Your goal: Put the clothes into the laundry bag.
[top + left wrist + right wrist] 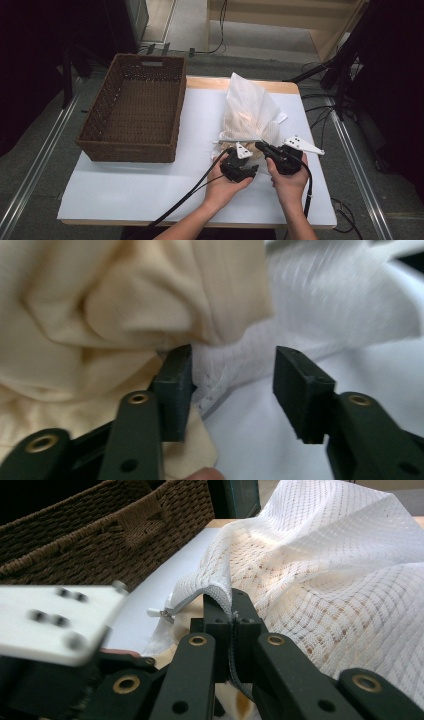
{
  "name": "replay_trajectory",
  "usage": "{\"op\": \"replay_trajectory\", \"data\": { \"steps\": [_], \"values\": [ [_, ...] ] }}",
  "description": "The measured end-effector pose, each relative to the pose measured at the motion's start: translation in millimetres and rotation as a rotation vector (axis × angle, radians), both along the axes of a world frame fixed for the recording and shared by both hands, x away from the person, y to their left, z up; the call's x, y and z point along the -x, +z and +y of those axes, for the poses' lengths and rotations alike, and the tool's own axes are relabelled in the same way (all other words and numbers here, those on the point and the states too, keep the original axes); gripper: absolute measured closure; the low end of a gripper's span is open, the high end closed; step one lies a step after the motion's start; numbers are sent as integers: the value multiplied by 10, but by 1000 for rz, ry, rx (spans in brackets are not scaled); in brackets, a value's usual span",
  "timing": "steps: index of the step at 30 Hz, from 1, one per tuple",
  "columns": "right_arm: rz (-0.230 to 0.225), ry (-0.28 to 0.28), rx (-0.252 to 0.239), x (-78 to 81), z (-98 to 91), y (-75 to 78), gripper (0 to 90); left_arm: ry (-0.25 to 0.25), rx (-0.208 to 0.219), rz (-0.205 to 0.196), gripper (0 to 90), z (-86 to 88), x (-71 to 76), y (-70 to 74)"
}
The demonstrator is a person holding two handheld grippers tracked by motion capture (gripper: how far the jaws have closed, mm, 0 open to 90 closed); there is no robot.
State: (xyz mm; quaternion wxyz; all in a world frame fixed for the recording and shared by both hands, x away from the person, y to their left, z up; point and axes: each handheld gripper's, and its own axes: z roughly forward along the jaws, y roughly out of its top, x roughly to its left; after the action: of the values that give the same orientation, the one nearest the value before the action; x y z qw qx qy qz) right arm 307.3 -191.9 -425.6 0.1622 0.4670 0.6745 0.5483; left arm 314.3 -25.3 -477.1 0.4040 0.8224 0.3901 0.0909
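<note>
The white mesh laundry bag [250, 112], holding cream cloth [100, 315], stands on the white worktop [150, 185] right of the brown wicker basket [135, 107]. The right hand-held gripper [232, 612] is clamped on the bag's zippered edge. The left hand-held gripper [232, 385] is open, its jaws apart beside the cloth.

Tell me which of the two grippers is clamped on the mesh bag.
The right gripper: its jaws are shut on the mesh bag's zipper edge. The left gripper stands open beside the cream cloth.

Lab: floor rails [35, 165], tripod legs [320, 70]
</note>
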Motion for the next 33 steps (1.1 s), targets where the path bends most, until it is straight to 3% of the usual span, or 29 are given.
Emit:
{"op": "replay_trajectory", "data": {
  "steps": [3, 4, 5, 6, 7, 9, 10, 12, 15, 19, 29, 33],
  "values": [
    [0, -1, 3, -2, -5, -17, 896, -2, -44, -23, 509, -37, 0, -22],
    [3, 1, 3, -3, -6, -23, 895, 1, -60, -34, 568, -49, 1, -23],
    [3, 1, 3, -3, -6, -23, 895, 2, -100, -63, 568, -64, 4, -20],
    [9, -1, 6, -5, -2, -44, 896, 5, -127, -85, 641, -89, 6, -24],
    [11, 3, 5, -4, 2, -49, 895, 2, -147, -90, 665, -97, -10, -16],
    [16, 4, 8, 1, 17, -56, 895, -9, -141, -84, 765, -78, -40, -11],
    [15, 5, 10, 5, 24, -57, 895, -10, -146, -88, 868, -67, -45, -8],
    [15, 9, 10, 11, 29, -54, 896, -25, -163, -105, 900, -60, -31, -7],
    [11, 11, 10, 13, 29, -53, 895, -25, -165, -101, 900, -39, -4, -1],
    [7, 25, 19, 33, 78, -45, 896, -41, -86, -24, 900, 147, 17, 5],
    [5, 45, 25, 94, 153, -9, 896, -57, -74, -25, 900, 318, 185, -1],
    [0, 66, 34, 170, 179, -6, 896, -95, -63, -19, 900, 415, 366, -3]
  ]
}}
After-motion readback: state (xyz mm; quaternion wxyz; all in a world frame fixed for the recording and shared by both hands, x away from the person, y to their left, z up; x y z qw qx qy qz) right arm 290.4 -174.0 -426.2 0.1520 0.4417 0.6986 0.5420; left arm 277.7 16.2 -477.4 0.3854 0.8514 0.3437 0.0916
